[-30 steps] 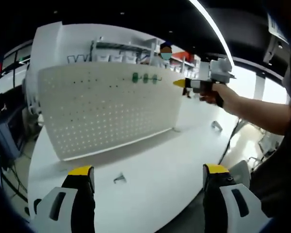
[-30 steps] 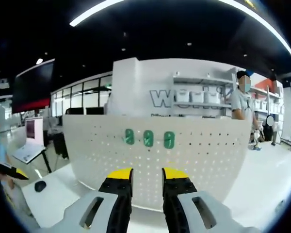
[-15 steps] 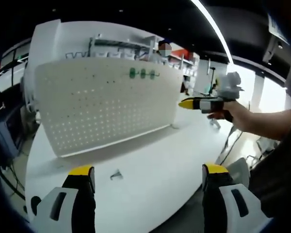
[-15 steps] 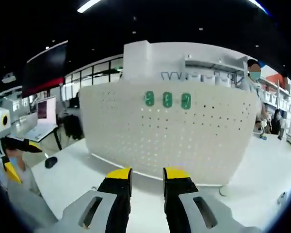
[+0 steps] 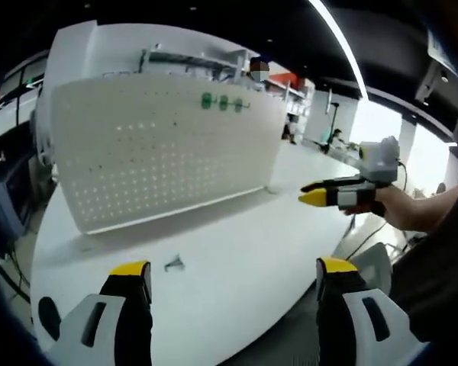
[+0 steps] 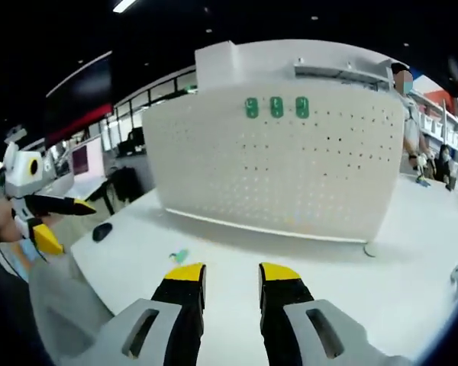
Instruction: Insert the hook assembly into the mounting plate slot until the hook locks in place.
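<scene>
Surface: white table with a perforated mounting plate standing upright at its far side.
Plate: three green hooks sit in a row near its top edge.
Loose hook: small hook assembly lies on the table, near the left gripper.
Left gripper: jaws spread wide, empty, low over the near table edge.
Right gripper: jaws nearly together, nothing between them, pointing at the plate; in the left gripper view a hand holds it level at the right.
</scene>
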The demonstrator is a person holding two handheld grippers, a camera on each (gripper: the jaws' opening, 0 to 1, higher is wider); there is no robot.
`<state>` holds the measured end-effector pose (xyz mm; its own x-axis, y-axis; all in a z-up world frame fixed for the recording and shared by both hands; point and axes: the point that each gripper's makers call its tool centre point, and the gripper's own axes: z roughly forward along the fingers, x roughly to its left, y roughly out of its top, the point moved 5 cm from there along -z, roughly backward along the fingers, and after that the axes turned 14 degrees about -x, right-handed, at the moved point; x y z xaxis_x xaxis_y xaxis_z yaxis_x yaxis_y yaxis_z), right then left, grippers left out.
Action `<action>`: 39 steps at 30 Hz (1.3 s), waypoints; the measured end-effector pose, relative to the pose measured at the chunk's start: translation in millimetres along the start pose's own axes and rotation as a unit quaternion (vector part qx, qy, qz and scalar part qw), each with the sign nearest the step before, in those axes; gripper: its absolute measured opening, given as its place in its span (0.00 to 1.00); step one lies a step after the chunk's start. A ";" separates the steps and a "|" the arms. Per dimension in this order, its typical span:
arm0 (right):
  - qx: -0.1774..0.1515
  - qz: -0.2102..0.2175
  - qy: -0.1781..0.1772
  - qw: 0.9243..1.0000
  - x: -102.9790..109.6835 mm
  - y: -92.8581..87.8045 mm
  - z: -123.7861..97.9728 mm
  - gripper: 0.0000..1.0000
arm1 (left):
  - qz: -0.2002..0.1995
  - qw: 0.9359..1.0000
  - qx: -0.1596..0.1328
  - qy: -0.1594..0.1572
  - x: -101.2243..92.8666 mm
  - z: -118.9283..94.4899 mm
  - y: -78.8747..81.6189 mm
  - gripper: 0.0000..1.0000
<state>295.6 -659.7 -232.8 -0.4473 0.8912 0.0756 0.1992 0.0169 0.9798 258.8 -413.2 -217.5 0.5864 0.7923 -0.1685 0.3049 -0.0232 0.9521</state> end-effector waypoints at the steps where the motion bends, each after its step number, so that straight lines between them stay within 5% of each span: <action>1: 0.002 0.001 0.003 1.000 1.9 -2.8 -3.1 0.26 | 0.000 1.000 0.002 -0.001 -0.4 0.1 -1.4 0.91; 15: 0.056 0.012 0.032 0.998 28.5 -38.4 -29.5 0.27 | -0.023 1.000 0.003 -0.008 0.7 1.3 -11.3 0.91; 25: 0.069 0.033 0.044 0.996 43.0 -48.1 -35.4 0.27 | -0.056 0.996 0.072 -0.013 5.2 1.4 -64.9 0.89; 35: 0.078 0.039 0.042 0.995 38.5 -51.1 -33.8 0.26 | -0.103 0.990 0.086 -0.040 12.4 33.4 -79.4 0.86; 39: 0.083 0.044 0.042 0.995 37.0 -51.5 -33.7 0.25 | -0.153 0.985 0.065 -0.041 24.2 53.6 -74.8 0.84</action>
<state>239.4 -642.9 -274.3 -0.4921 0.8515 0.1809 0.3779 0.0217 0.9256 290.5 -425.0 -306.5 0.5096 0.7226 -0.4672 0.5671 0.1263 0.8139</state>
